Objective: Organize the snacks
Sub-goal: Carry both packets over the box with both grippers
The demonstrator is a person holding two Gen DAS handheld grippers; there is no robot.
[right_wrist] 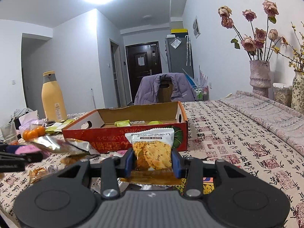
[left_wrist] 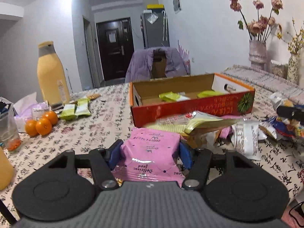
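My left gripper (left_wrist: 150, 153) is shut on a pink snack packet (left_wrist: 152, 152), its blue pads pressing the packet's sides, held above the table in front of the red cardboard box (left_wrist: 190, 112). My right gripper (right_wrist: 153, 163) is shut on a white-topped packet showing an orange biscuit (right_wrist: 152, 150), held near the box (right_wrist: 106, 138). The open box holds a few green packets (left_wrist: 171, 96). A pile of loose snack packets (left_wrist: 245, 134) lies right of the left gripper. In the right wrist view the left gripper with the pink packet (right_wrist: 26, 150) shows at the left edge.
A yellow bottle (left_wrist: 51, 76) stands at the back left, with three oranges (left_wrist: 40, 123) and green packets (left_wrist: 76, 109) near it. A plastic cup (left_wrist: 9, 133) is at the left edge. Flower vases (right_wrist: 260, 77) stand on the right. A chair with a purple jacket (left_wrist: 157, 62) is behind the table.
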